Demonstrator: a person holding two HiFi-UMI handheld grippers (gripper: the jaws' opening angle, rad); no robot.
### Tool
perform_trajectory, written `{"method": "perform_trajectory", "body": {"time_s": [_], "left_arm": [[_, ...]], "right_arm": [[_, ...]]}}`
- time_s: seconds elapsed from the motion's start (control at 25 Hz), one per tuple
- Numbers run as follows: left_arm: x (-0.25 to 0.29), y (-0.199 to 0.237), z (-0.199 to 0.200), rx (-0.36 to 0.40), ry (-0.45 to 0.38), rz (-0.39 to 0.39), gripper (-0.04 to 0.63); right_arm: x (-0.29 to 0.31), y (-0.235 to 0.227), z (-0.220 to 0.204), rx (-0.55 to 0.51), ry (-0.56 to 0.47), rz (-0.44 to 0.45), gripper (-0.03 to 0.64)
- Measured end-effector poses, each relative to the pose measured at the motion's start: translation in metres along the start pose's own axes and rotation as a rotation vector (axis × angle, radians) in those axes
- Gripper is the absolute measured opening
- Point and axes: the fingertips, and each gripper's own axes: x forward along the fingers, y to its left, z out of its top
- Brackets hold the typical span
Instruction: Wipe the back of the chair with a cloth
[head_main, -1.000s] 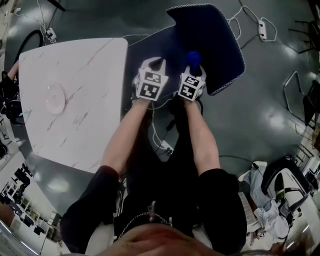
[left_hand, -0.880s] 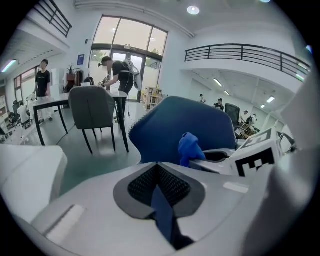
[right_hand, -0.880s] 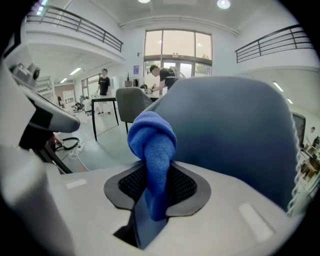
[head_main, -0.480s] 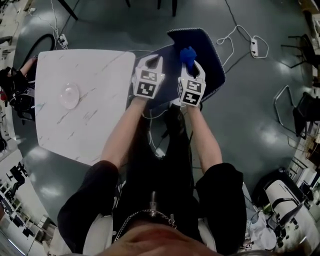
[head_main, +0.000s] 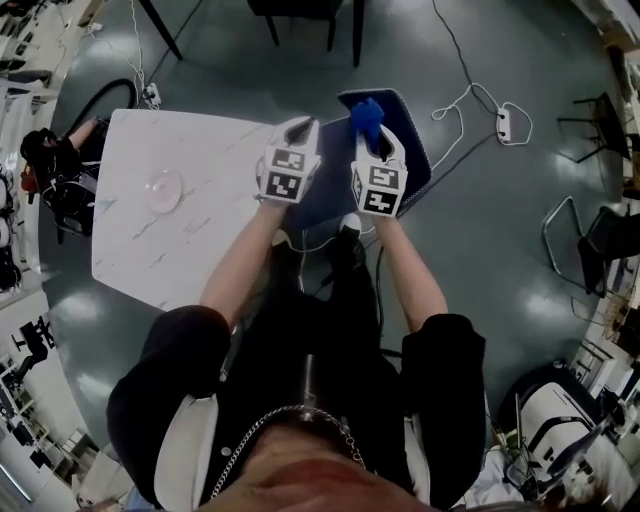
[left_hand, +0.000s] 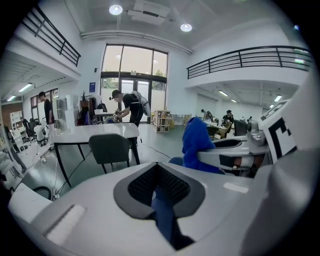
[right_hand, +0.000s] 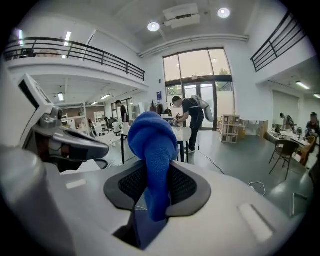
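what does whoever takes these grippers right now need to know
Left gripper: shut, nothing held, level with the right one.
Right gripper: shut on the blue cloth, which sticks up past the jaws.
The blue chair is below both grippers, beside the white table.
Done: cloth in hand.
Left: press the cloth to the chair back and wipe; no contact shows.

Both forearms stretch straight up the frame, side by side, left forearm (head_main: 240, 262) and right forearm (head_main: 410, 275) bare below dark sleeves. Left gripper (head_main: 297, 128) sits centre-top, its jaws drawn together at the tips with nothing clamped between them. Right gripper (head_main: 374, 138) rides level just beside it, jaws pinched on a blue cloth (head_main: 366, 114) that bunches up above the pads.
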Motion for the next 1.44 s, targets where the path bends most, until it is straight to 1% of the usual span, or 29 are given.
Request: {"method": "perform_trajectory", "body": {"time_s": [0.12, 0.28, 0.4, 0.52, 0.68, 1.08, 1.28, 1.44], "left_arm": [[-0.019, -0.002, 0.014, 0.014, -0.030, 0.020, 0.009], [-0.029, -0.010, 0.023, 0.023, -0.037, 0.034, 0.008], [-0.032, -0.011, 0.021, 0.006, -0.030, 0.028, 0.008], [-0.032, -0.014, 0.018, -0.023, -0.021, 0.018, 0.008], [-0.033, -0.020, 0.022, -0.010, -0.025, 0.019, 0.008], [-0.032, -0.017, 0.021, 0.001, -0.017, 0.033, 0.008], [-0.034, -0.014, 0.009, -0.014, -0.005, 0.039, 0.008], [-0.033, -0.019, 0.010, -0.013, -0.003, 0.036, 0.009]], "right_arm": [[-0.015, 0.012, 0.008, -0.037, 0.009, 0.055, 0.110], [-0.029, 0.012, 0.024, -0.015, 0.001, 0.078, 0.109], [-0.030, 0.020, 0.026, -0.007, -0.003, 0.095, 0.109], [-0.030, 0.021, 0.024, 0.034, 0.005, 0.094, 0.107], [-0.035, 0.021, 0.024, 0.034, 0.005, 0.093, 0.107], [-0.048, 0.023, 0.034, 0.054, -0.015, 0.102, 0.106], [-0.052, 0.029, 0.031, 0.048, -0.013, 0.114, 0.106], [-0.055, 0.024, 0.032, 0.046, -0.015, 0.114, 0.106]]}}
